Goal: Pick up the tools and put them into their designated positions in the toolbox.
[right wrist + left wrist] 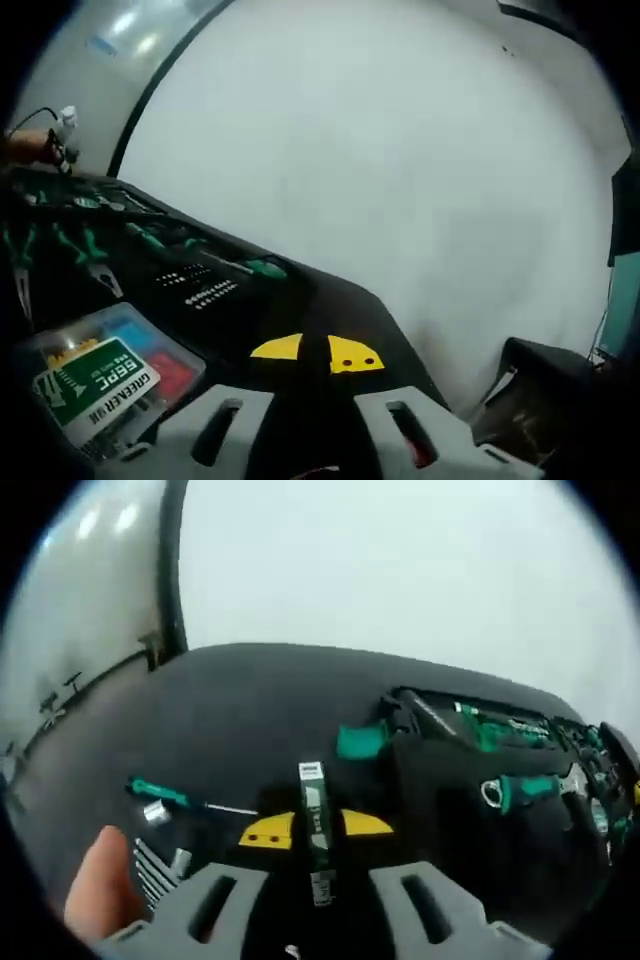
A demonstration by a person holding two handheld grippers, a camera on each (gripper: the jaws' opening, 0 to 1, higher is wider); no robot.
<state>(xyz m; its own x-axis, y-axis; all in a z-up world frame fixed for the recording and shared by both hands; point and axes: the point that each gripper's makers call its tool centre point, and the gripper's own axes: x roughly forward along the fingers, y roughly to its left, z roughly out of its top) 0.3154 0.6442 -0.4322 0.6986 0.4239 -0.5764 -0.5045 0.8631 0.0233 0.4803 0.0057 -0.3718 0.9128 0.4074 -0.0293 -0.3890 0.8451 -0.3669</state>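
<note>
My left gripper [316, 828] is shut on a slim black tool with a green and white label [314, 792], which stands upright between the yellow tips. On the black table [250, 710] to the left lie a green-handled screwdriver [162, 793], a small metal socket [155, 813] and a set of hex keys [150, 870]. The open toolbox [440, 810] lies to the right, with green-handled tools [525, 788] in its slots. My right gripper [328, 352] is shut with nothing in it, over the table's edge. In the right gripper view the toolbox tray [60, 290] holds pliers [92, 255] and rows of bits [195, 285].
A person's finger [100, 880] shows at the lower left beside the hex keys. A green block [360, 742] sits by the toolbox corner. A clear plastic case with a green label [100, 385] lies near my right gripper. A dark object [545, 385] stands beyond the table's edge.
</note>
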